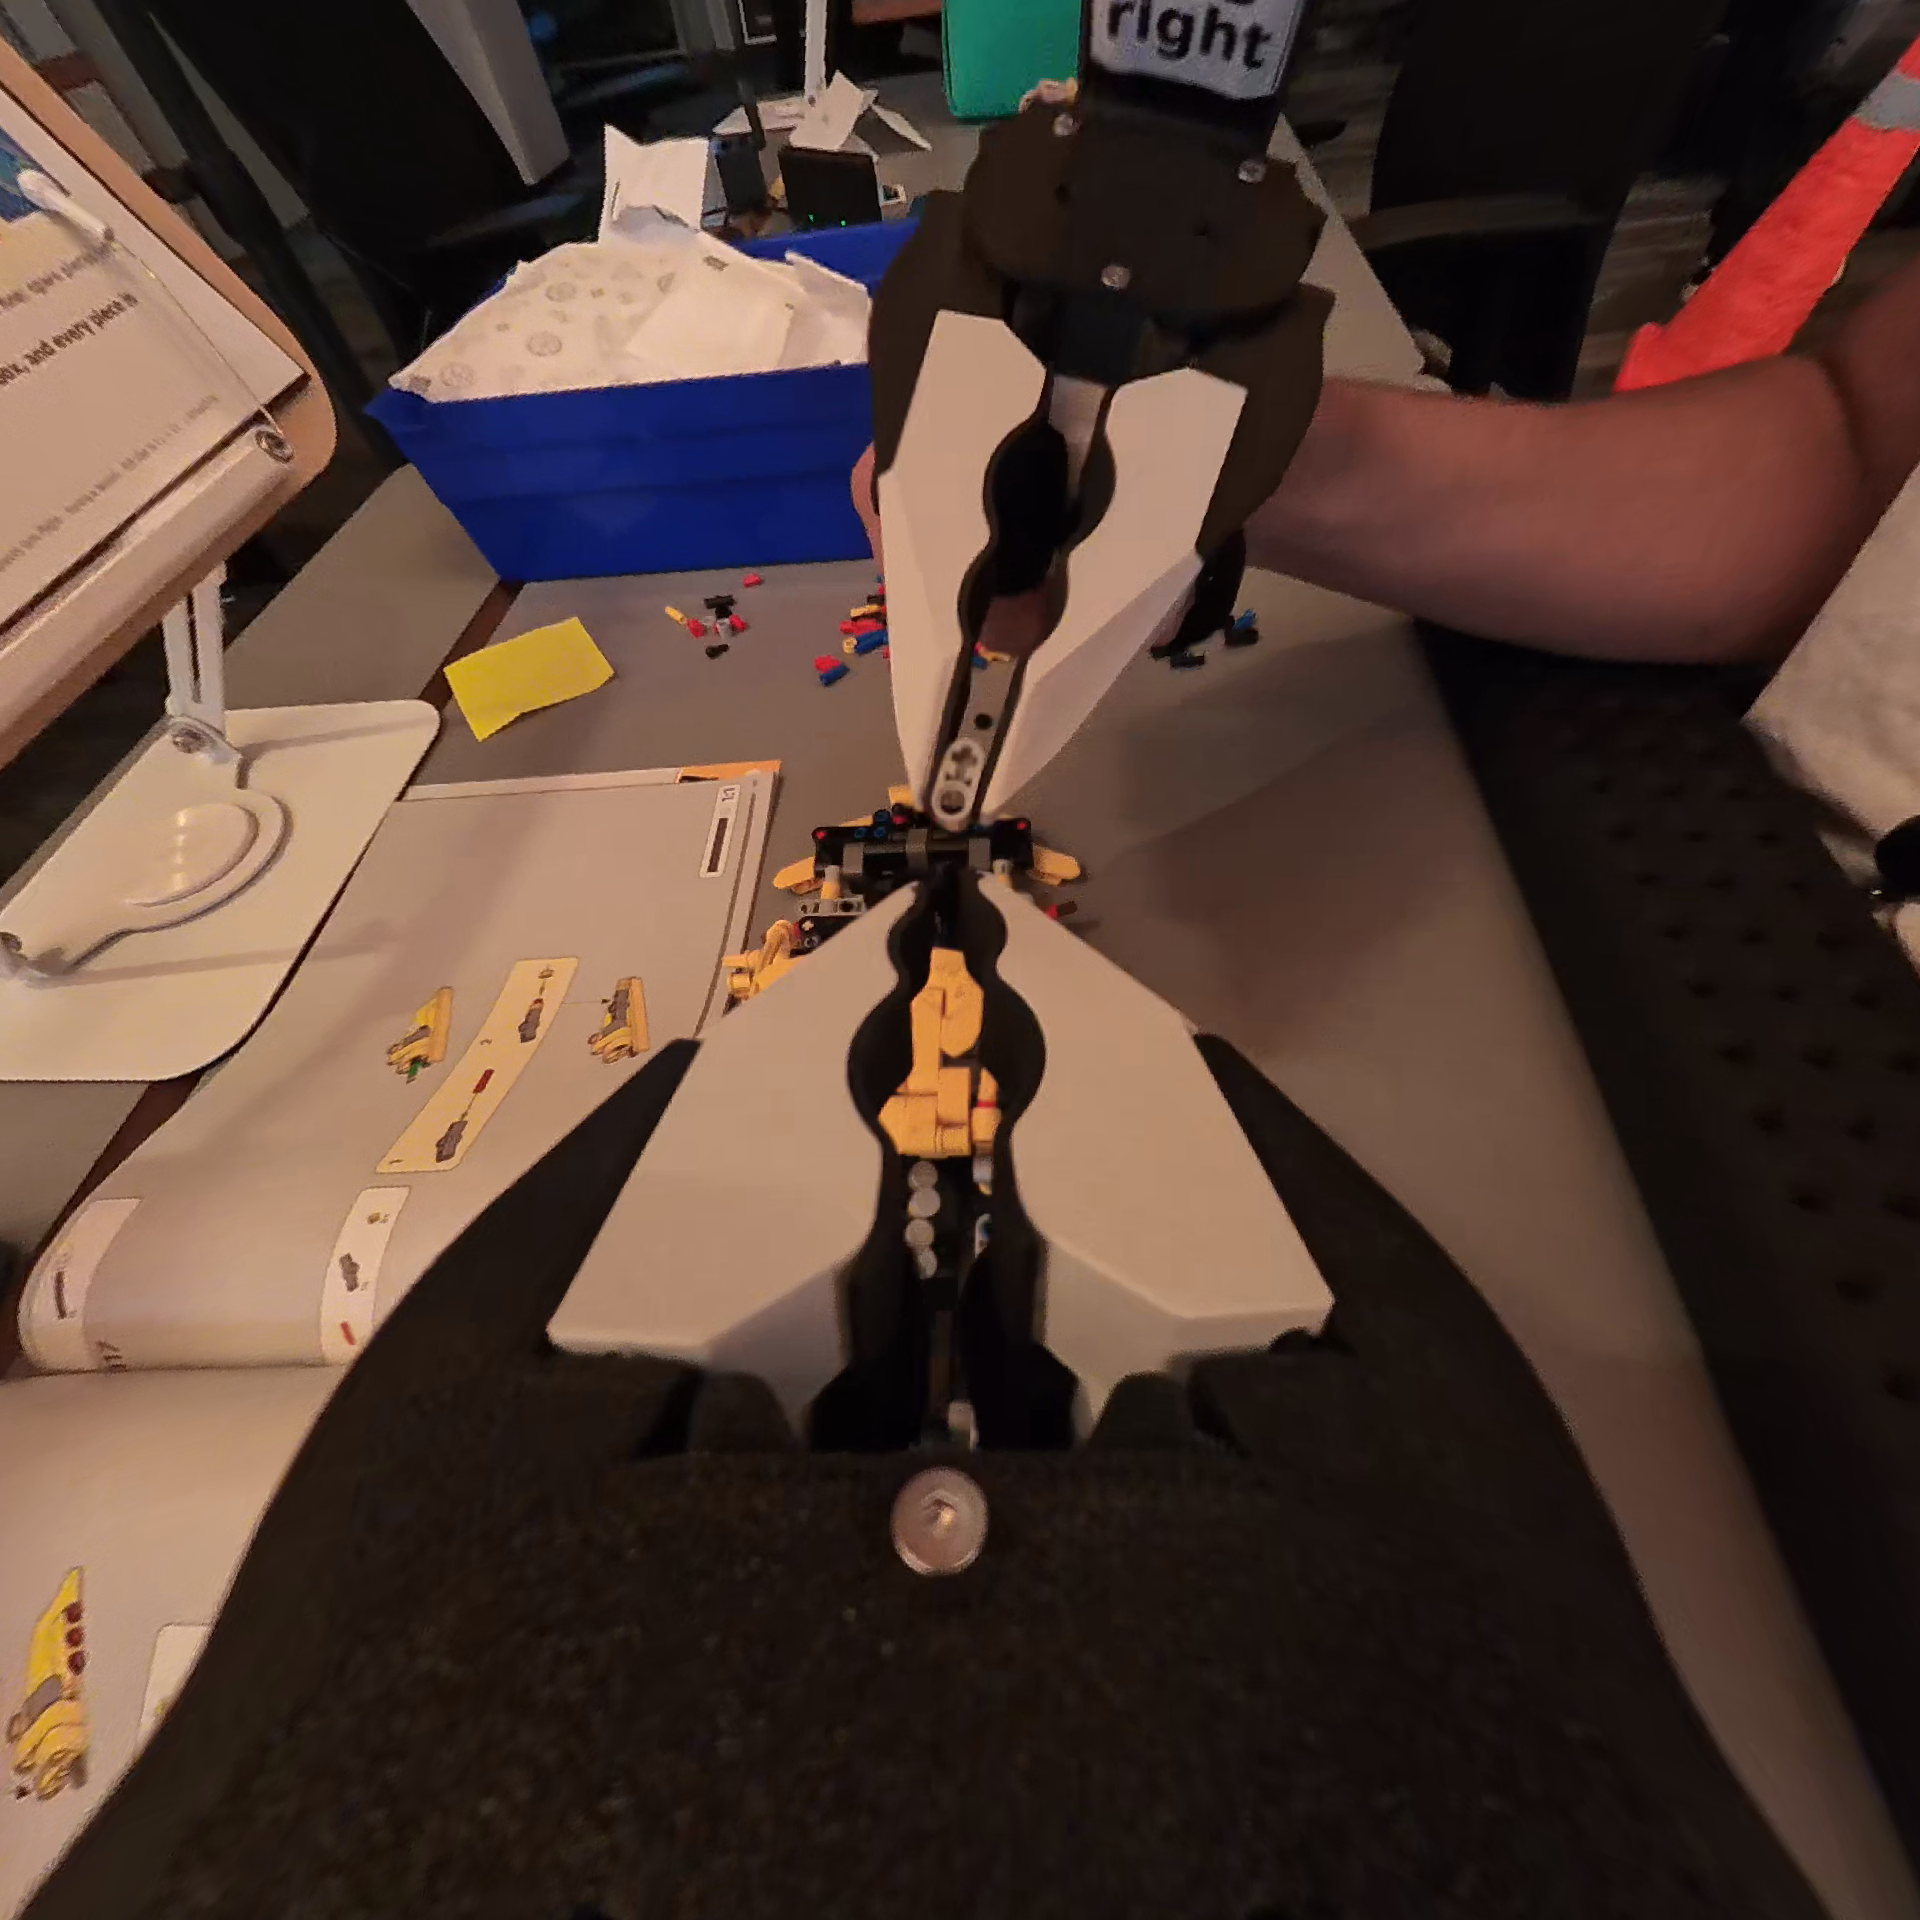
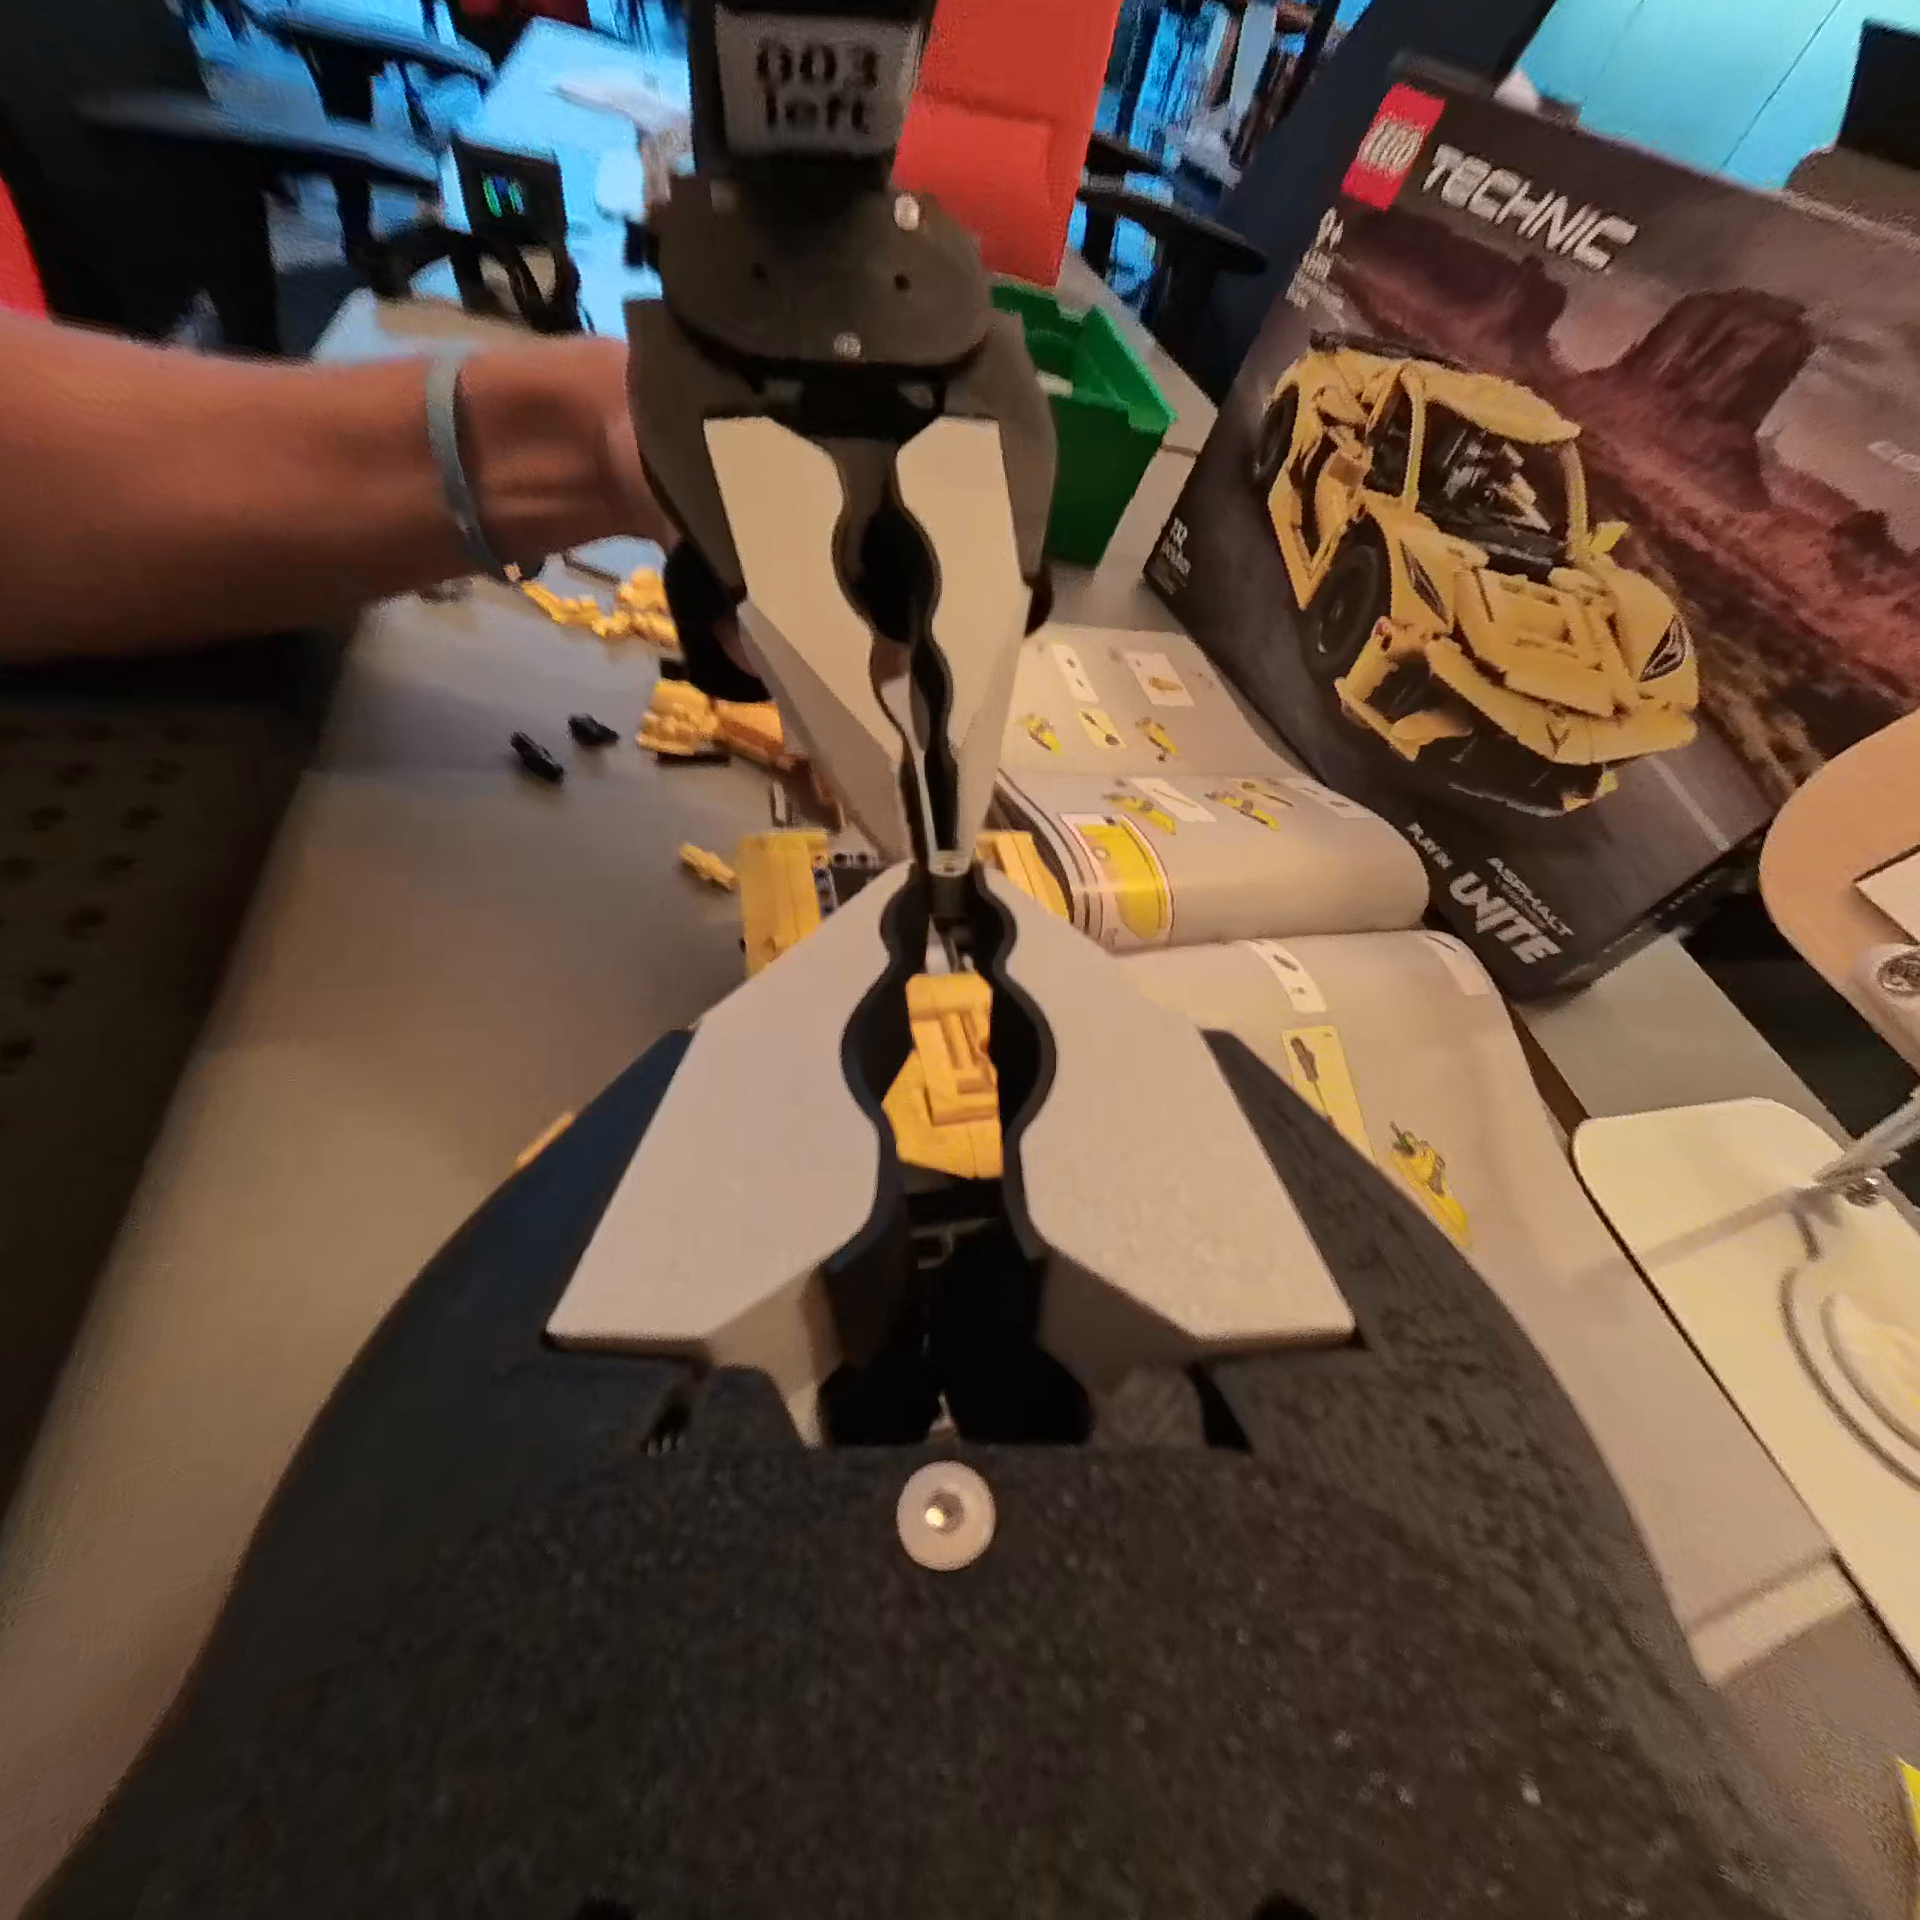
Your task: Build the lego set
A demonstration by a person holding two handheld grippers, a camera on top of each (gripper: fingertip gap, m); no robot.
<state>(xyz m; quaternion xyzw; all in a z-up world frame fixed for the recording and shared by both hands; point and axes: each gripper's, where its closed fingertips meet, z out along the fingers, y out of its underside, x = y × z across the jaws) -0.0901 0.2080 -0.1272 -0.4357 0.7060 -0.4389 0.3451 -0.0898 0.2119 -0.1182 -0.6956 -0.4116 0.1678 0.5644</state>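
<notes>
Two grippers meet tip to tip at the middle of the grey table (image 1: 1299, 935). At nine o'clock lies our open instruction booklet (image 1: 499, 997). Our left gripper (image 1: 943, 883) is clenched on the black-and-yellow brick assembly (image 1: 940, 1049). At twelve o'clock our right gripper (image 1: 961, 805) grasps a grey perforated beam (image 1: 966, 753), its end touching the assembly's black crossbar.

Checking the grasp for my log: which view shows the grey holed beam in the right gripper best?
Left wrist view: the grey beam faces the camera between the right gripper fingers, holes visible. Right wrist view shows only its thin edge.
</notes>
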